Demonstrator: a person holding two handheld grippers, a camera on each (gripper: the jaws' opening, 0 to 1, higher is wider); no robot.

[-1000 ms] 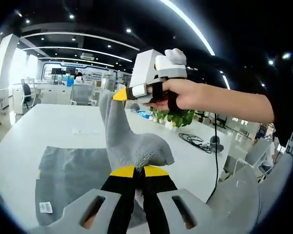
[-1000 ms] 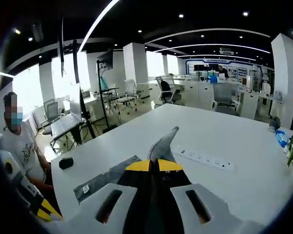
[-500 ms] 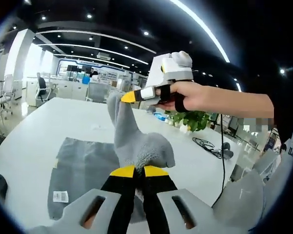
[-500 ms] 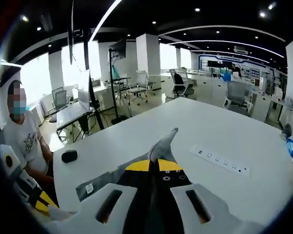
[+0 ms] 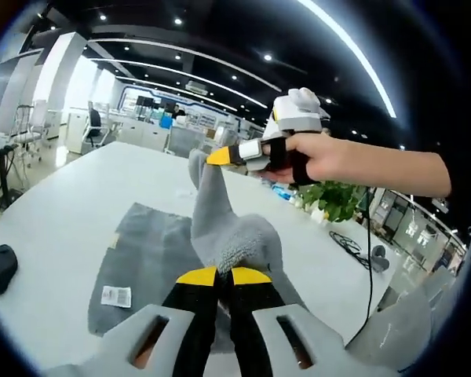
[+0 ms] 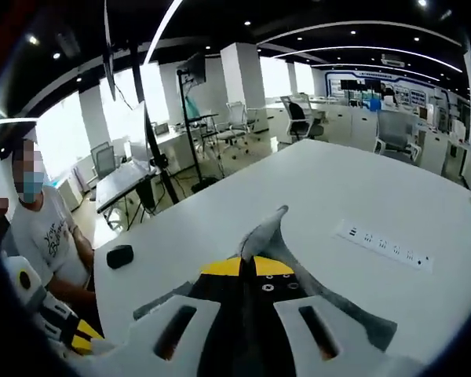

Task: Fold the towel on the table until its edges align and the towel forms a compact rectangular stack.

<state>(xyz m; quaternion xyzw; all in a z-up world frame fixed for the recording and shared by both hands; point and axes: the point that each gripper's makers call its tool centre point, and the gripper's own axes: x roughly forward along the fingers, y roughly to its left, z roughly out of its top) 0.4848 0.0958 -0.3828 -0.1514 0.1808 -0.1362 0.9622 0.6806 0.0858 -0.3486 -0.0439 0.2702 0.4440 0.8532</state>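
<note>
A grey towel (image 5: pixel 145 255) lies partly flat on the white table (image 5: pixel 55 212), with one edge lifted in a ridge (image 5: pixel 228 236). My left gripper (image 5: pixel 218 276) is shut on the near end of that lifted edge. My right gripper (image 5: pixel 224 155), held by a hand, pinches the far corner higher up. In the right gripper view, my right gripper (image 6: pixel 247 267) is shut on a towel corner (image 6: pixel 265 229) that pokes up past its yellow tips, and towel cloth (image 6: pixel 353 314) spreads on the table to the right. The left gripper (image 6: pixel 72 336) shows at the lower left.
A black mouse (image 5: pixel 0 267) (image 6: pixel 119 256) sits near the table's edge. A white power strip (image 6: pixel 385 244) lies further along the table. A potted plant (image 5: pixel 330 206) and a black cable (image 5: pixel 353 245) are at the far side. A seated person (image 6: pixel 43 232) is beside the table.
Both grippers stay shut on the towel. Both views have shifted: the mouse has come into the left gripper view, and more flat cloth shows right of the right jaws.
</note>
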